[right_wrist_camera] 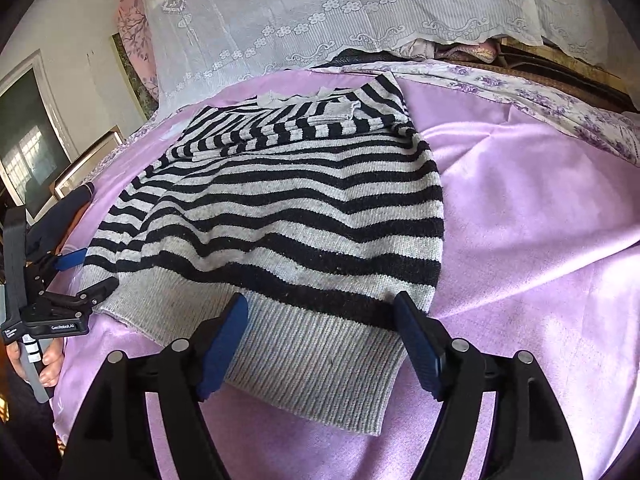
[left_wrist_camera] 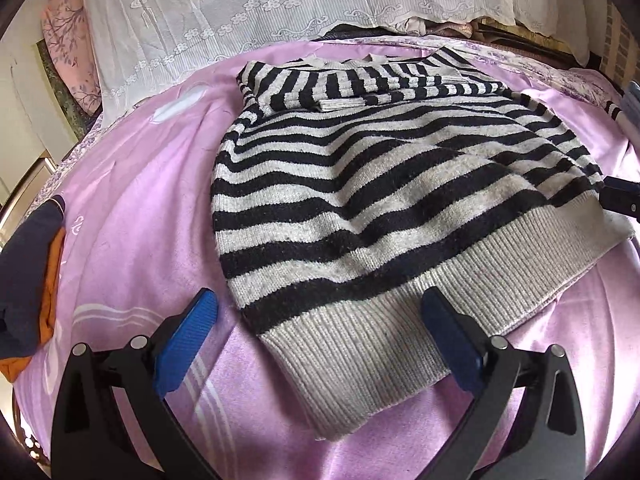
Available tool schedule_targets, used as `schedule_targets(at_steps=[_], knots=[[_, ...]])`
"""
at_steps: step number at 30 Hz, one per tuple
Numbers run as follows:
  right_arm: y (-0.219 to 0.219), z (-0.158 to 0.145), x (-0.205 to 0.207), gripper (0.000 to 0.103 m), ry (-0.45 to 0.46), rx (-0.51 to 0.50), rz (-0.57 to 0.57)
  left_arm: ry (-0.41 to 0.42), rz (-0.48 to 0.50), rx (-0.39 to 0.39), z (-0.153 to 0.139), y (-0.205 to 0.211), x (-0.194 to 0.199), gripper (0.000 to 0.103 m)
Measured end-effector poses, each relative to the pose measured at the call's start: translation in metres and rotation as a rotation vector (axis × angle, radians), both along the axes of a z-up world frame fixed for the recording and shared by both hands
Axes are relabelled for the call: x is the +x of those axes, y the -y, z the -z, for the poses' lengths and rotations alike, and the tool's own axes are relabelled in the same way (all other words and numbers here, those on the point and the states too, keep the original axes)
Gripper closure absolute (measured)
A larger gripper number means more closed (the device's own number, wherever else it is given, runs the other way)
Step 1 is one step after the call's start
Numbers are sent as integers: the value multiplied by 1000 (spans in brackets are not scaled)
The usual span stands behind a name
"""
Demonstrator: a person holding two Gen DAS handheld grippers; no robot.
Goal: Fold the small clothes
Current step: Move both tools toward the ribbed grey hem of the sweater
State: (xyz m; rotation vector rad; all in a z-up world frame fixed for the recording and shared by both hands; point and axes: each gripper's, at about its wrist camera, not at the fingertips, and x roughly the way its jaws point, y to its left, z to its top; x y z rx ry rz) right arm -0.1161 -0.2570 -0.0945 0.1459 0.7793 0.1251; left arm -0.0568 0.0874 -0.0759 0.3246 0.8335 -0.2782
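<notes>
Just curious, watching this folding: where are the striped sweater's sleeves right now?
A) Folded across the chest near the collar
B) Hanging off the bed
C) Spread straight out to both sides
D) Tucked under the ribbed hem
A: both sleeves lie crossed over the upper striped sweater, cuffs near the collar.

Pink bedspread [right_wrist_camera: 520,208], lace curtain [right_wrist_camera: 320,12], window [right_wrist_camera: 28,152]

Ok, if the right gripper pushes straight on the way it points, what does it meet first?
Most likely the grey ribbed hem of the striped sweater, lying right between the open right gripper fingers on the pink bedspread. Depth is unclear, so contact may already be close.
</notes>
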Motion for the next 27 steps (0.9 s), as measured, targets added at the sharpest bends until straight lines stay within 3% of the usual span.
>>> schedule_targets(at_steps=[6, 9, 11, 16, 20, 24, 27], knots=[[-8, -7, -8, 23, 55, -52, 18, 65, -10, 38, -3, 4, -9, 4], [-12, 1, -2, 13, 0, -83, 11, 90, -11, 58, -4, 6, -13, 4], [-15, 5, 0, 9, -21, -98, 1, 65, -9, 52, -2, 5, -13, 4], [-13, 8, -4, 4, -44, -80, 5, -52, -14, -87, 0, -16, -7, 4], [-5, 8, -6, 4, -41, -29, 29, -32, 6, -161, -19, -27, -6, 5], [-3, 3, -8, 4, -3, -9, 32, 77, -27, -57, -46, -20, 17, 5], [-1, 4, -6, 4, -9, -1, 34, 98, -53, -22, -58, -11, 52, 5]])
